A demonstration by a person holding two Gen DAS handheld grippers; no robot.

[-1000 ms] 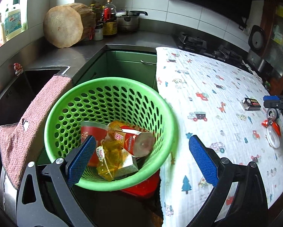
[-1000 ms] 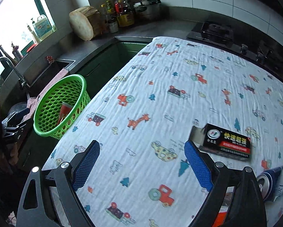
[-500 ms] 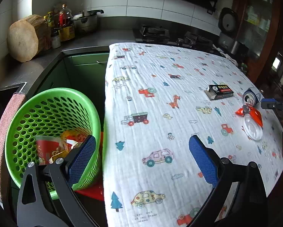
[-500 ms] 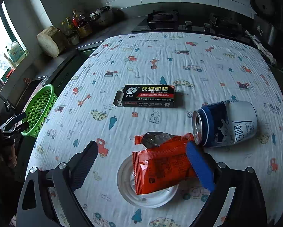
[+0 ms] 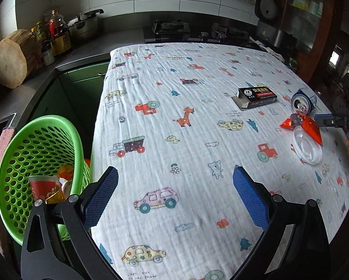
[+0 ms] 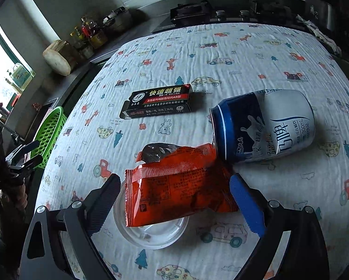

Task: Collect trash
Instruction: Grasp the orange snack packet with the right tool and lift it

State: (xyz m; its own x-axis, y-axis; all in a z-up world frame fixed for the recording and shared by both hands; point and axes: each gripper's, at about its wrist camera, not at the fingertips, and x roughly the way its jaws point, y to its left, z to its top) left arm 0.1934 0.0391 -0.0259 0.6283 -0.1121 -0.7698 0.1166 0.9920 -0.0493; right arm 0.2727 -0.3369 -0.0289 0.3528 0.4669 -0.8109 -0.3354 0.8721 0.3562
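R tongs [image 6: 174,200] wide open, pointing down at the tabletop [image 6: 221,46], nothing gripped. Orange wrapper [image 6: 176,191] lies right between the two fingers, reaching almost from L pad to R pad; can't tell if either pad touches it. Wrapper sits half on a clear plastic lid [image 6: 151,233], which lies under it and pokes out toward the camera. Blue-white can [image 6: 263,126] on its side just beyond the R finger, mouth end touching the wrapper's far corner. Black glue box [image 6: 157,103] further out, apart from both, flat on the cartoon-print cloth.

L tongs [image 5: 174,196] also wide open, empty, over bare cloth near the tabletop's L edge. Green basket [image 5: 39,140] beside that edge, lower L, w/ a red paper cup [image 5: 42,186] and other wrappers inside. From the L view, wrapper, lid and can sit well apart on the far R, next to the R tongs' tip.

Vs. a sec ago: L tongs were over the basket, now swung across to the cloth; basket slid to the frame's L. R tongs were over bare cloth w/ the box by the R finger; now over the wrapper, a bit closer than half a sec ago.
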